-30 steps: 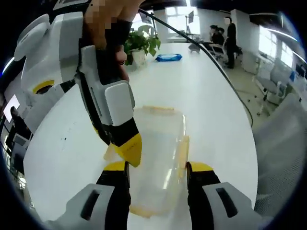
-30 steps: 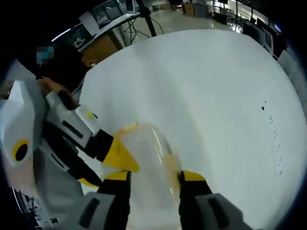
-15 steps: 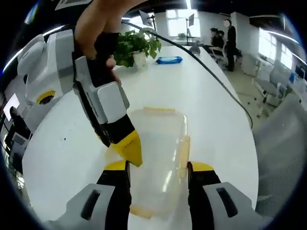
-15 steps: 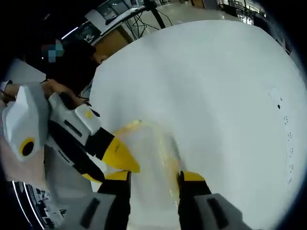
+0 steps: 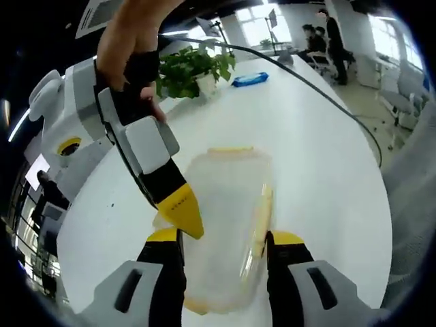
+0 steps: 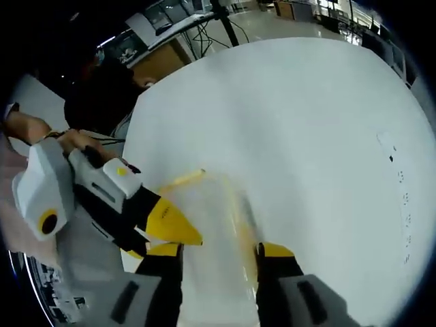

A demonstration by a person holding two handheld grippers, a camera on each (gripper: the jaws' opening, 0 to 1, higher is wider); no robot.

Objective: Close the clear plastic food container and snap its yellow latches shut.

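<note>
Two grippers meet over the container. In the left gripper view my left gripper (image 5: 221, 240) has its jaws spread, one on each long side of the clear container (image 5: 228, 225), which lies flat on the white table (image 5: 320, 163). The jaws straddle it; whether they press its walls I cannot tell. A yellow latch (image 5: 261, 216) runs along the container's right side just inside my right-hand jaw, and another latch (image 5: 230, 149) sits on its far end.

My right gripper (image 5: 185, 216) comes in from the upper left, held by my hand (image 5: 129, 48), its yellow tip down at the container's near-left edge, beside my left-hand jaw. In the right gripper view the right gripper (image 6: 216, 249) has its jaws parted around the container (image 6: 214, 225), blurred here, and the left gripper (image 6: 167, 223) enters from the left with its tip at the container's side.

Beyond the container the table is bare and wide up to its curved edge. At the far end stand a plant (image 5: 191, 68) and a blue pack (image 5: 248, 79). A black cable (image 5: 320, 95) trails off to the right.
</note>
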